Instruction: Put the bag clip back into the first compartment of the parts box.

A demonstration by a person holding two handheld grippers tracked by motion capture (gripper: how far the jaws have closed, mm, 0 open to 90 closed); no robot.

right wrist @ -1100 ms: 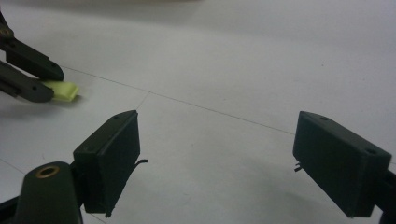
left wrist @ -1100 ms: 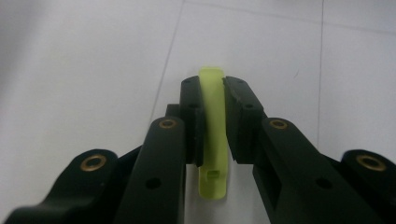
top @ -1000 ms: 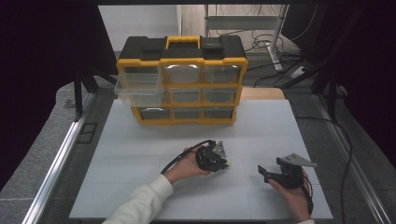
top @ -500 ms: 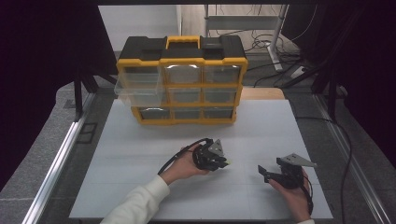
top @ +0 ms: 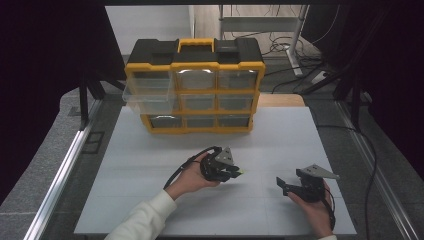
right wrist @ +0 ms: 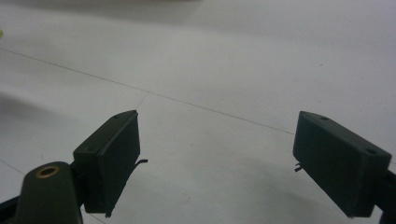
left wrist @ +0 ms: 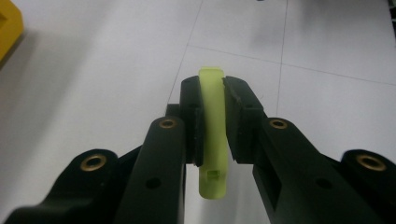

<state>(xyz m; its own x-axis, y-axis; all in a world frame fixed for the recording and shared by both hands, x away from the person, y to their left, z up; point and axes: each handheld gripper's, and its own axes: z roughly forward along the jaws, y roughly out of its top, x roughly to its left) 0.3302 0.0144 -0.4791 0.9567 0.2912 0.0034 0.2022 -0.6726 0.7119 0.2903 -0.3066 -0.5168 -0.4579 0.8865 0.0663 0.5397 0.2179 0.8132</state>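
1. My right tongs (top: pixel 287 186) rested low at the near right of the white bench (top: pixel 150 150). Their jaws stood wide apart with nothing between them, as the right gripper view showed bare bench surface through the gap.
2. My left tongs (top: pixel 235 172) were near the middle of the bench, just off its surface. They were closed on a small yellow-green plastic piece (left wrist: pixel 212 135), thin and curved, clamped between the pads with both ends sticking out.
3. I judged the grip narrow. The piece was slick and bowed, so a twist of my wrist or a bump could have made it pivot or slide out and fall to the bench.
4. The two tongs were well apart, so a clash looked unlikely unless I swung the left ones to the right.
5. Open bench lay all around both hands. The near edge was just behind my right hand (top: pixel 312 210), so a dropped piece could have bounced off there.
6. At the far end stood the yellow drawer organiser (top: pixel 195 90). One clear drawer (top: pixel 150 95) at its left jutted out, and I could have knocked it by approaching low.
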